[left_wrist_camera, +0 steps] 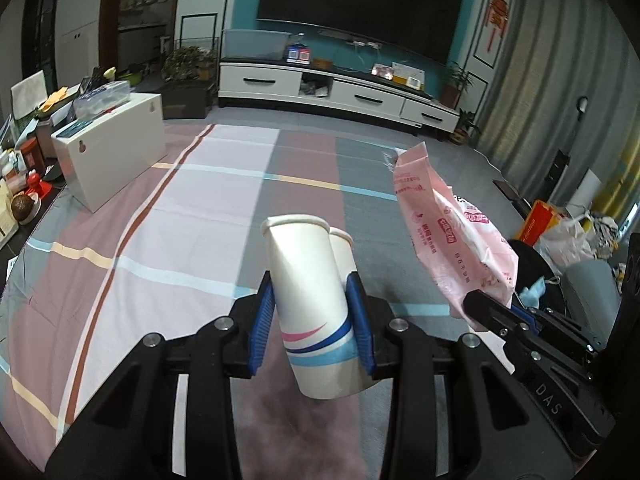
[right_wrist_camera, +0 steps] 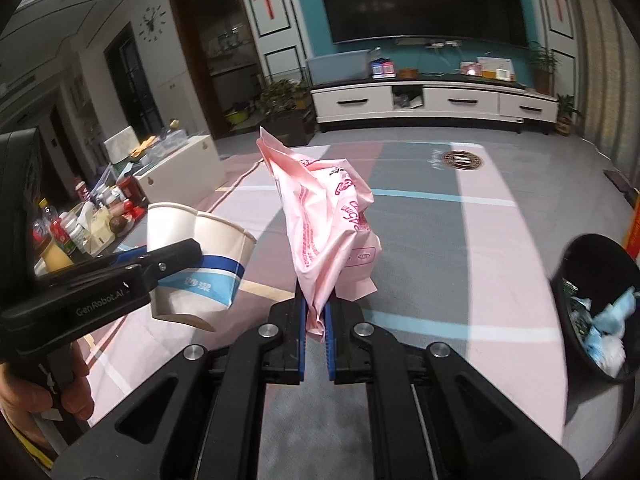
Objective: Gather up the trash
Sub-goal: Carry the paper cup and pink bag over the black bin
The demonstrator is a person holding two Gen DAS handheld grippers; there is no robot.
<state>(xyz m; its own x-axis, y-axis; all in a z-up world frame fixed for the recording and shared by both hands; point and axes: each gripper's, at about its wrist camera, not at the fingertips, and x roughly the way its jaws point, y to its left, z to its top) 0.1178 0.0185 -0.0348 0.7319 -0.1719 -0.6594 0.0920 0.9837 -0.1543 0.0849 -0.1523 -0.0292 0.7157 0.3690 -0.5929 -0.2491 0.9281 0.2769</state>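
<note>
Carrying: both grippers loaded, held above the striped cloth [left_wrist_camera: 168, 240].
Left gripper [left_wrist_camera: 312, 316]: jaws clamped on the cups [left_wrist_camera: 308, 292], two paper ones nested, pads pressing the lower wall.
Cups, place: dead centre in the left view; at 9 o'clock in the right view, rim tipped toward the room.
Cups, handling: light, thin-walled, easily crushed. The rim looks pinched out of round in the right view. A mid-wall grip seems safest, with gentle pressure.
Right gripper [right_wrist_camera: 315, 320]: jaws nearly together, pinching the bottom fold of the bag [right_wrist_camera: 332, 224].
Bag, place: pink plastic, standing up from the pads at 12 o'clock in the right view; at 3 o'clock in the left view.
Bag, handling: soft, floppy, probably slippery film. Gathered folds hold better than a single layer.
Bin [right_wrist_camera: 600, 304]: black, at 4 o'clock in the right view, blue-white scraps already inside.
Risk: bag may slide free, I judge, if the pinch slackens.
</note>
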